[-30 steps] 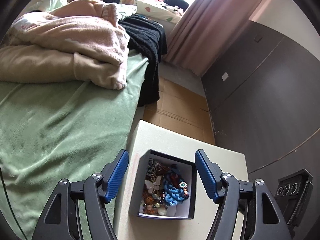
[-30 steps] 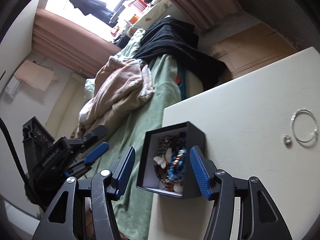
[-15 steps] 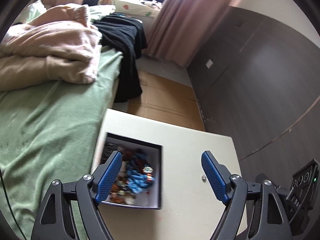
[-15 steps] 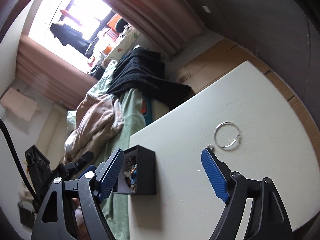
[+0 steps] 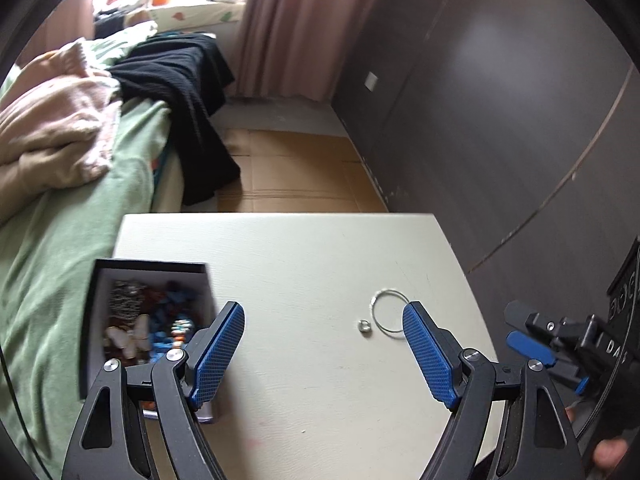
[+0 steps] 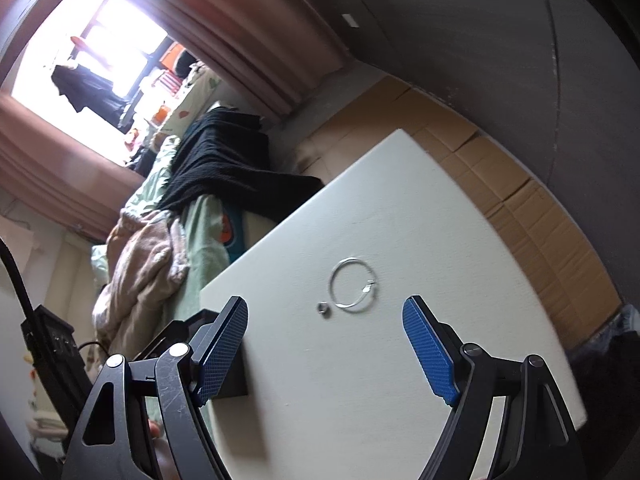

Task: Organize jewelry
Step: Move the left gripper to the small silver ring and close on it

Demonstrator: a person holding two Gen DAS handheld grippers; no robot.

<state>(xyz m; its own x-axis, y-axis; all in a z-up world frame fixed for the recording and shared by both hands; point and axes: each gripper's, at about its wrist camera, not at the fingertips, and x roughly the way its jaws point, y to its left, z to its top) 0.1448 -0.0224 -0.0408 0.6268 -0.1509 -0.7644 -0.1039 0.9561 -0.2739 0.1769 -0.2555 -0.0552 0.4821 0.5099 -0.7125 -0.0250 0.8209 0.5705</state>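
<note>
Both grippers have swung away from the black box point(image 5: 96, 320) towards the bare middle of the white table point(image 5: 304, 256). The left gripper point(image 5: 324, 350) and the right gripper point(image 6: 325, 346) have just spread their jaws wider, and nothing sits between either pair. My reading: the loose pieces are the next target. The box, at the table's bed-side corner, is heaped with beads and chains (a pale butterfly piece among them). A thin wire hoop point(image 6: 353, 284) lies apart from it, a small ring point(image 6: 322, 309) just beside.
</note>
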